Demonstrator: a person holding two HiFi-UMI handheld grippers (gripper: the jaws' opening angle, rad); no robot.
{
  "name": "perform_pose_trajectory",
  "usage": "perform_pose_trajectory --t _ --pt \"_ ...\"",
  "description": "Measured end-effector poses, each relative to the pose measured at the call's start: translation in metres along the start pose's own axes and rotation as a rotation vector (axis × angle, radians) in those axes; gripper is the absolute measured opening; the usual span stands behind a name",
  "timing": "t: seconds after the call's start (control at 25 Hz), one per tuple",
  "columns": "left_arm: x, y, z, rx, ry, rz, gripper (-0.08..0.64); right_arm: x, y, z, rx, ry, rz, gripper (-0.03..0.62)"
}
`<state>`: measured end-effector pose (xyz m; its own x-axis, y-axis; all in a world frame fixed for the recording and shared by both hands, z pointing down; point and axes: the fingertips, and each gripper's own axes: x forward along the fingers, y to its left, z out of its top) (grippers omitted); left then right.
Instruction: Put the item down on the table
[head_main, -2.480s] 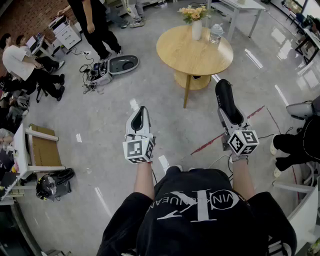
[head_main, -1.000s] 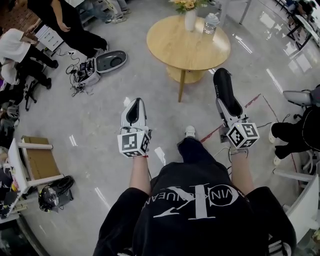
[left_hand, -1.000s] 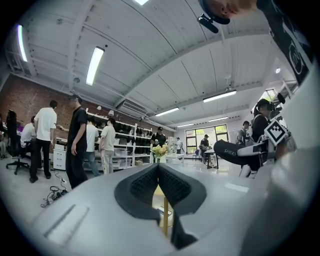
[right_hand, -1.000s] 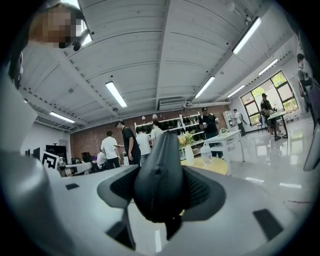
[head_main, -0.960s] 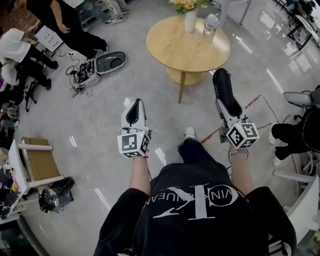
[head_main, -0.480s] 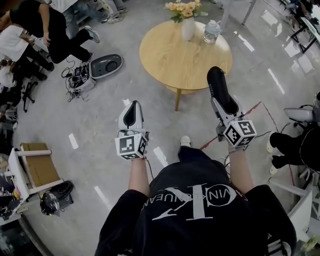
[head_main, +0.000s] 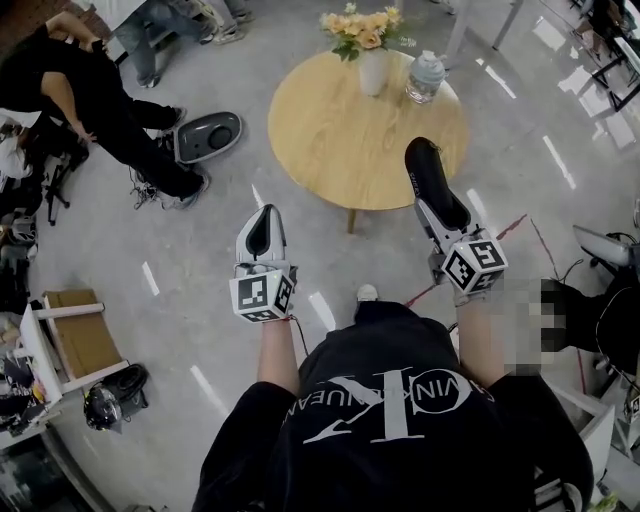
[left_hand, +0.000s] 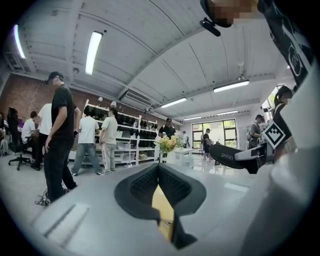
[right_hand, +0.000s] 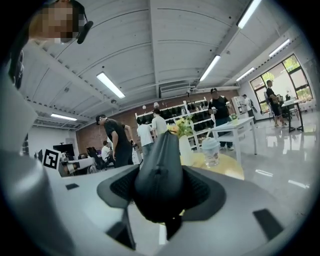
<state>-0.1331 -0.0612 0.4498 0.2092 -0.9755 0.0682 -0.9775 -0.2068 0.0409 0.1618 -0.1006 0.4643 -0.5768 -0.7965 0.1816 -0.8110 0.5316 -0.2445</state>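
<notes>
Closer now, the round light wooden table (head_main: 330, 140) fills the far middle of the head view, and the right gripper (head_main: 437, 222) has come forward, so its load reaches over the table's near right edge. That gripper is clamped on a long black soft item with a centre seam (head_main: 430, 180), which is held in the air, pointing away towards the table and not resting on it. The left gripper (head_main: 263, 225) hangs over the grey floor (head_main: 200, 260), near and left of the table, with its jaws pressed together and nothing between them.

On the far left a person in black clothes (head_main: 95, 95) bends over, just beside an open grey oval case (head_main: 208, 135) lying on the floor. On the table's far side stand a white vase of yellow flowers (head_main: 372, 68) and, right of it, a clear lidded bottle (head_main: 425, 78). Nothing stands on the tabletop's near half.

White letters "SHER" (left_hand: 231, 156) show on the item's side in the left gripper view; the rest is hidden.
</notes>
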Motion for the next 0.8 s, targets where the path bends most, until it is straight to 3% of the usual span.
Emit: perform_pose_trajectory --t 0.44,0.8 --pt "0.025 0.002 -0.023 0.0 0.07 0.021 0.012 0.043 -0.017 -0.023 0.038 0.079 0.05 0.266" --pt "0.069 0.017 -0.035 -0.01 0.101 -0.03 0.012 0.081 -0.022 -0.037 0.045 0.142 0.04 0.267"
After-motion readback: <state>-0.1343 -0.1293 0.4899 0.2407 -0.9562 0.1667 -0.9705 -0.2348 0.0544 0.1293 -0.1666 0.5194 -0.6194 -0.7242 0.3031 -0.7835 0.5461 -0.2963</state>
